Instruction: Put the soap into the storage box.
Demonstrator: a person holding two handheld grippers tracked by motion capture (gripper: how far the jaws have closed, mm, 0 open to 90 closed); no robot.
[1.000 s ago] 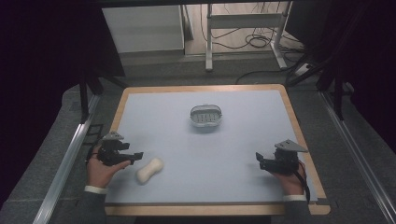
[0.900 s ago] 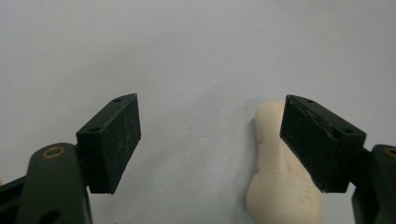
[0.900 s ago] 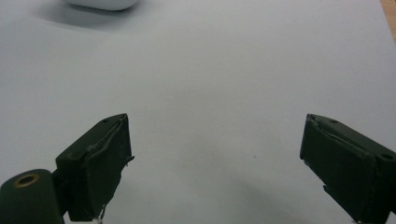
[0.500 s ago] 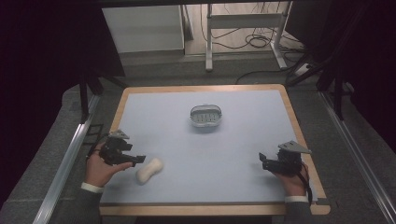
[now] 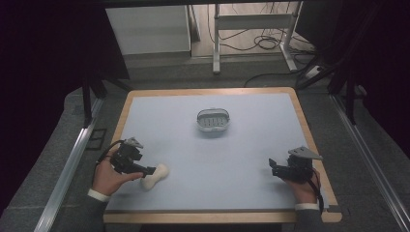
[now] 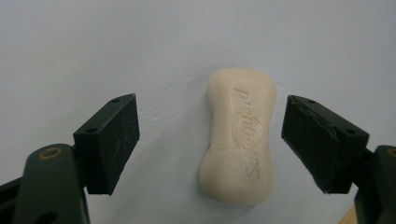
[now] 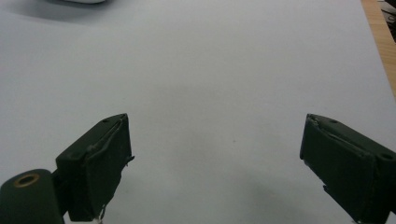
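A cream bar of soap [image 5: 153,177] lies flat on the pale blue table top near the front left. My left gripper [image 5: 150,170] hangs right over it, open, with one jaw on each side of the soap [image 6: 239,134] and a gap between each jaw and the bar. A grey soap dish [image 5: 213,120] stands in the middle of the table, farther back. At the front right my right gripper [image 5: 273,167] is open above bare table, and nothing lies between its jaws [image 7: 215,158].
The table [image 5: 261,145] has a wooden rim. The dark floor around it carries metal rails at left and right. Behind the table stand a white cabinet [image 5: 147,29], a metal frame [image 5: 251,21] and loose cables.
My left gripper has moved toward the table's front and right, down over the soap, which now lies between its jaws. My right gripper has drifted slightly toward the front.
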